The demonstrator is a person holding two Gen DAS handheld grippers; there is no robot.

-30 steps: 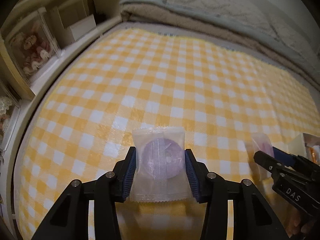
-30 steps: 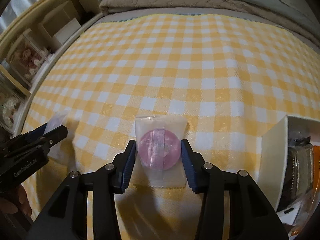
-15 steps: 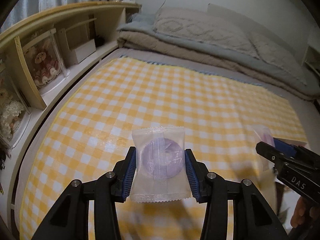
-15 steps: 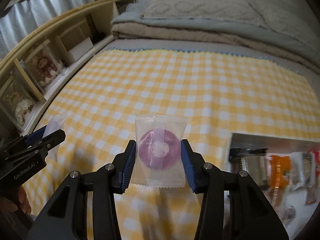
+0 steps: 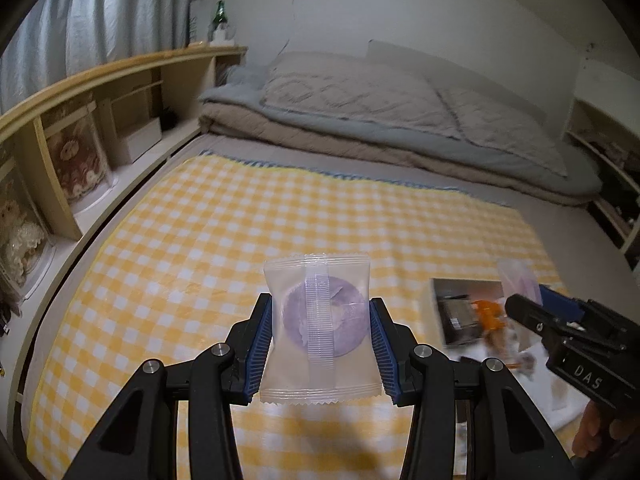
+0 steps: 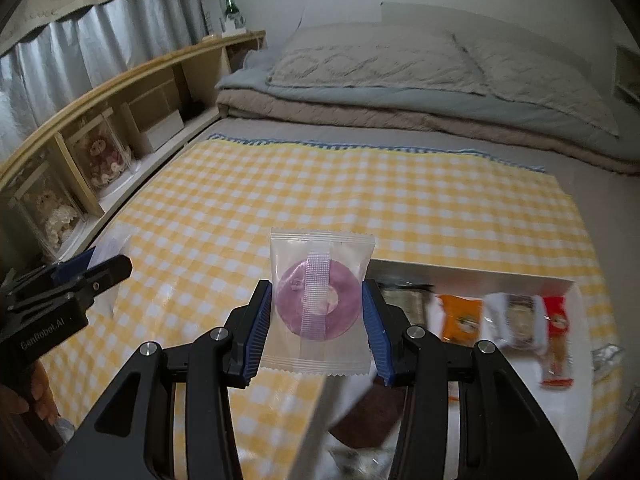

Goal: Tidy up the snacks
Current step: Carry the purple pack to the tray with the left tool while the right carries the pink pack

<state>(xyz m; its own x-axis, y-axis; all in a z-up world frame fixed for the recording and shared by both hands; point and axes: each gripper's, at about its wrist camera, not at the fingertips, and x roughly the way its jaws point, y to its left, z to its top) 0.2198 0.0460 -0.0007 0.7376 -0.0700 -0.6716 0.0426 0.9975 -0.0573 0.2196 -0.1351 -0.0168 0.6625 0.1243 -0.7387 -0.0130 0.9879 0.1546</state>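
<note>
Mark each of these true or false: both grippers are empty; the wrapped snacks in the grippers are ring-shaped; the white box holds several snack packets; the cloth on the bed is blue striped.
1. Both grippers are empty. False: the left gripper is shut on a clear packet, and the right gripper is shut on a second clear packet.
2. The snacks in the grippers are ring-shaped. True: each packet shows a purple ring.
3. The white box holds several snack packets. True: an orange packet and a red packet lie in it among others.
4. The cloth on the bed is blue striped. False: the checked cloth is yellow and white.
</note>
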